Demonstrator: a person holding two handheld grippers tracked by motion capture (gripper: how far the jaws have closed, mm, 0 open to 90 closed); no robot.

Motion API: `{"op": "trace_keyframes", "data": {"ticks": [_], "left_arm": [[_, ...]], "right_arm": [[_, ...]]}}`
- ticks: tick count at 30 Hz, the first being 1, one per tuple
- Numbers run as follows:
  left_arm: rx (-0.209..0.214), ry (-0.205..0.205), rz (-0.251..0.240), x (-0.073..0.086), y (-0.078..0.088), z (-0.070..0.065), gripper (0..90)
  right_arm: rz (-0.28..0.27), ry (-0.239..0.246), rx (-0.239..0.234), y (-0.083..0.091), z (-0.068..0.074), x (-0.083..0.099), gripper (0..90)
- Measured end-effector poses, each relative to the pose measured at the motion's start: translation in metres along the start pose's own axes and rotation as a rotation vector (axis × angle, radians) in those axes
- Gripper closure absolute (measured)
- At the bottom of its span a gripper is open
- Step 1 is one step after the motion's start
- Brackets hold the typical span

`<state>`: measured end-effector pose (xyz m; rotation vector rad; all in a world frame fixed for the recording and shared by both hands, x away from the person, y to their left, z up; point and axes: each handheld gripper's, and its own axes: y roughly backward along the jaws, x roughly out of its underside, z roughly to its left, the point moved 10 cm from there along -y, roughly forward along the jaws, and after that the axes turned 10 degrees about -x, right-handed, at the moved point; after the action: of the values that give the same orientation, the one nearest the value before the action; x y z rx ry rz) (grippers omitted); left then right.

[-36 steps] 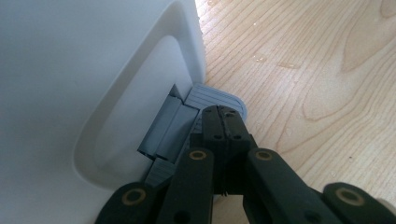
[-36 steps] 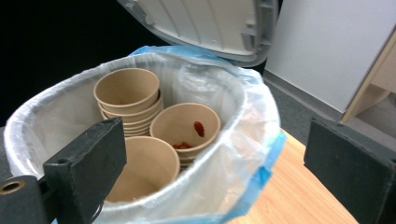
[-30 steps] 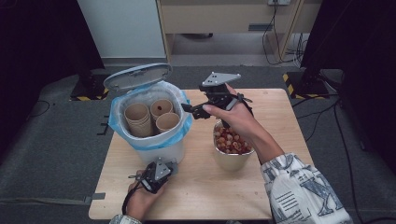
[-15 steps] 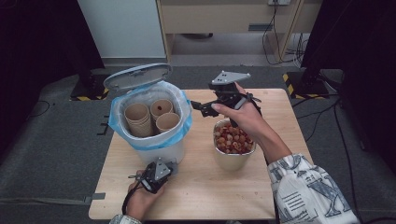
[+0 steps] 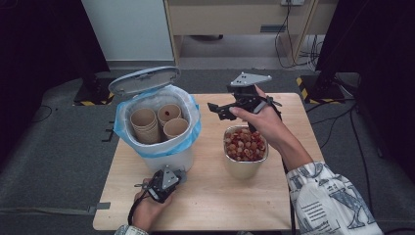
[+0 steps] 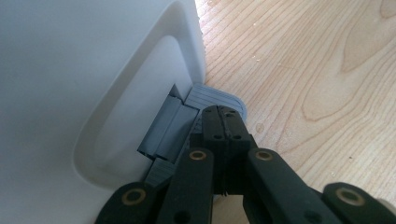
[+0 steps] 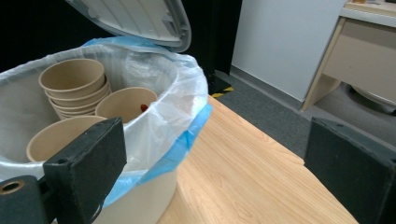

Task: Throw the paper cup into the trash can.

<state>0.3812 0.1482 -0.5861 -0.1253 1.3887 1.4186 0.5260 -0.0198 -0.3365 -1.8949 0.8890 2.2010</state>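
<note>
Moved rightward off bin (image 5: 161, 147): right hand-held gripper (image 5: 220, 108), spread, empty, above bowl (image 5: 244, 164). Left hand-held gripper (image 6: 223, 122) pressed together, pushing pedal (image 6: 219, 95), propping lid (image 5: 144, 80) open.

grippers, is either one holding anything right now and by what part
Neither. The left gripper is shut on nothing, tips pressing the bin's grey pedal. The right gripper is open and empty beside the bin.
</note>
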Motion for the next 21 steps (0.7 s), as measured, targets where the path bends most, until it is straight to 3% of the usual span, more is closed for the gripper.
{"op": "trace_keyframes", "data": {"ticks": [21], "left_arm": [[0.002, 0.002, 0.0, 0.0, 0.0, 0.0, 89.8]], "right_arm": [[0.011, -0.033, 0.076, 0.026, -0.029, 0.017, 5.8]]}}
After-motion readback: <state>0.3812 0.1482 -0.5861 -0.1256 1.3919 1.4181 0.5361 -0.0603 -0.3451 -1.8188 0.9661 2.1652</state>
